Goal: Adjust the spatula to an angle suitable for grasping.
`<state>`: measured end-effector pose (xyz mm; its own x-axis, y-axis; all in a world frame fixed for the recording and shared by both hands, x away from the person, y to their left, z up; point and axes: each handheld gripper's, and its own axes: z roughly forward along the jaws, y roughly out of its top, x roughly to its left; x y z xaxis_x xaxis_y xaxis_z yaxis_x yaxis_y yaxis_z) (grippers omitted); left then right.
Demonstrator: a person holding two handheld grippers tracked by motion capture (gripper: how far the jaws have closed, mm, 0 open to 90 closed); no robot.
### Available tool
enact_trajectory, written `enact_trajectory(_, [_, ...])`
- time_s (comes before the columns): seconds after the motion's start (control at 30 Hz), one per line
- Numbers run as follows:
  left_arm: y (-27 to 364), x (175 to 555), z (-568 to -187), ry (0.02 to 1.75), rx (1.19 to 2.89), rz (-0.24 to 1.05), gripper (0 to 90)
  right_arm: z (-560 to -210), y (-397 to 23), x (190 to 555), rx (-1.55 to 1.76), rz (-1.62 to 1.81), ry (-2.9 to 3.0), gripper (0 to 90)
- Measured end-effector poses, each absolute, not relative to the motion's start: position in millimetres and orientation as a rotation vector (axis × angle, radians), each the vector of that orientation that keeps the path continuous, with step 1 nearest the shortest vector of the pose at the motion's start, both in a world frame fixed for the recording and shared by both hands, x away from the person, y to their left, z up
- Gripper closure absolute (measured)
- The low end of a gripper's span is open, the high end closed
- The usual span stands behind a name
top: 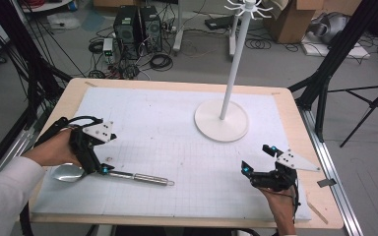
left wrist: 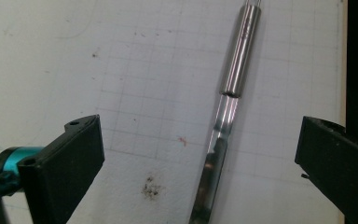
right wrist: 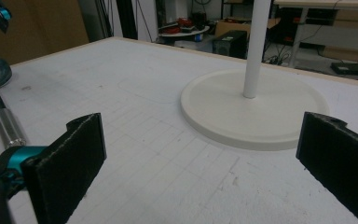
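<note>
A steel ladle [top: 147, 178] lies on the white grid mat [top: 177, 142] at the front left, bowl to the left, round handle pointing right. My left gripper [top: 101, 167] is low over the ladle's thin neck, just right of the bowl. In the left gripper view the ladle [left wrist: 240, 51] runs up between the wide-apart jaws of the left gripper [left wrist: 200, 135], touching neither; it is open. My right gripper [top: 258, 158] is held open at the front right with nothing in it. The right gripper [right wrist: 200, 135] faces the white stand's base [right wrist: 256, 112], with the ladle [right wrist: 7, 123] at far left.
A white stand [top: 221, 120] with a round base, a tall pole and hooks at its top stands at the table's back right. Black frame legs flank the table. Computers, cables and cardboard boxes are on the floor behind.
</note>
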<state>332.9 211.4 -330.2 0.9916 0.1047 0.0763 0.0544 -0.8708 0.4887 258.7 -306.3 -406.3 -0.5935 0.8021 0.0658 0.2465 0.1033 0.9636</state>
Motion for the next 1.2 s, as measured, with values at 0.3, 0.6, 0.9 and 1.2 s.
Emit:
enact_trajectory(0.3, [199,336,-337,0.022,2.718,0.103,2.2,-406,-306,259,1.018,1.509,1.905,0.3])
enact_trajectory(0.6, [184,338,-353,-0.105,2.829,0.027,2.7,-406,-306,259,1.017,1.509,1.903,0.3])
enact_trajectory(0.9, [177,338,-365,-0.189,2.844,-0.024,8.6,-406,-306,259,1.014,1.512,1.900,0.4])
enact_trajectory(1.2, [178,338,-377,-0.209,2.842,-0.020,12.4,-406,-307,258,1.019,1.520,1.897,0.3])
